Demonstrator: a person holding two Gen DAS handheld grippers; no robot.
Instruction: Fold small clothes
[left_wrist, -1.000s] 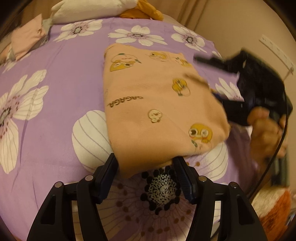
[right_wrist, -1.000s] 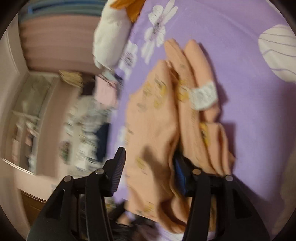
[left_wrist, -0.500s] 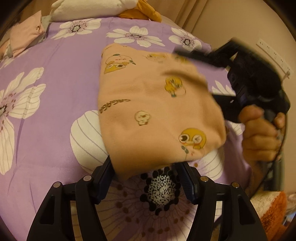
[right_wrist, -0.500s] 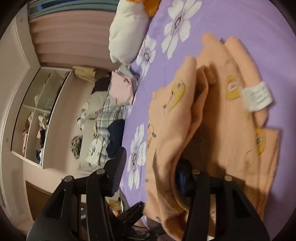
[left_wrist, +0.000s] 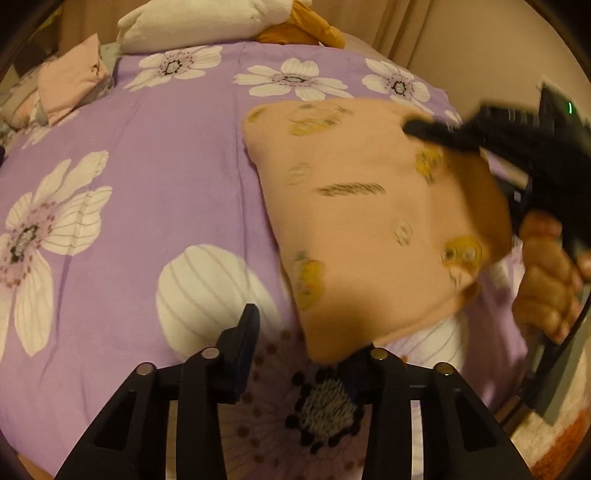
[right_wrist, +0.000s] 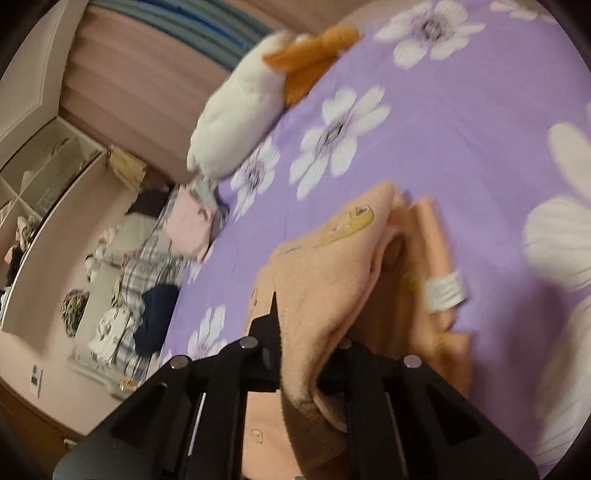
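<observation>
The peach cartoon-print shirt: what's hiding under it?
Under the folded peach cartoon-print shirt lies the purple bedsheet with white flowers. Whatever sits directly beneath the fabric is covered, so unseen.

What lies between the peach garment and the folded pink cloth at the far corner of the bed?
In the left wrist view, only bare flowered purple bedspread lies between the peach garment and the folded pink cloth.

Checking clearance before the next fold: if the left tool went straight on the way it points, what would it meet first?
Most likely the purple flowered bedspread. The left tool angles down at it, its jaws closing with only the near corner of the peach garment at its right finger. Depth is uncertain.
</observation>
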